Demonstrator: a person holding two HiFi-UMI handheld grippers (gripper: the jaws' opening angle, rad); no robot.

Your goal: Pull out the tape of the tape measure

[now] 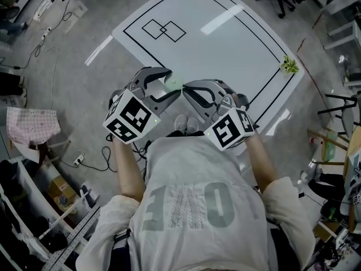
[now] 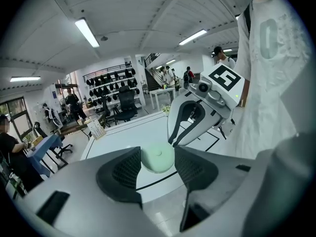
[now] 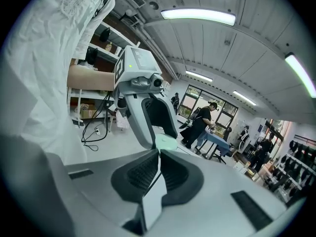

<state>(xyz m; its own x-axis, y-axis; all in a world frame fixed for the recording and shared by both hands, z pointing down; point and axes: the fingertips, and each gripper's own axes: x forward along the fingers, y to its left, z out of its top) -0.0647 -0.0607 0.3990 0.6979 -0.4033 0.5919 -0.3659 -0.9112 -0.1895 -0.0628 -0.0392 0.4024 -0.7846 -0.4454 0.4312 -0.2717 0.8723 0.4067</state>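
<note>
A pale green round tape measure [image 1: 173, 83] is held in the air in front of the person's chest. My left gripper [image 1: 168, 87] is shut on it, its two pads against the case's sides [image 2: 158, 158]. My right gripper [image 1: 188, 89] comes in from the right, tips right beside the case. In the right gripper view its jaws [image 3: 158, 157] are shut on a thin pale strip of tape [image 3: 154, 196] that runs back toward the camera. The green case [image 3: 165, 142] shows just past them, under the left gripper's fingers [image 3: 148, 117]. The right gripper [image 2: 172, 141] hangs over the case in the left gripper view.
A white table [image 1: 225, 44] with black outlined rectangles lies ahead and below. A small yellow-green object [image 1: 290, 65] sits at its right edge. Cables and a power strip [image 1: 79, 160] lie on the floor at left. Office chairs, shelves and people stand around the room.
</note>
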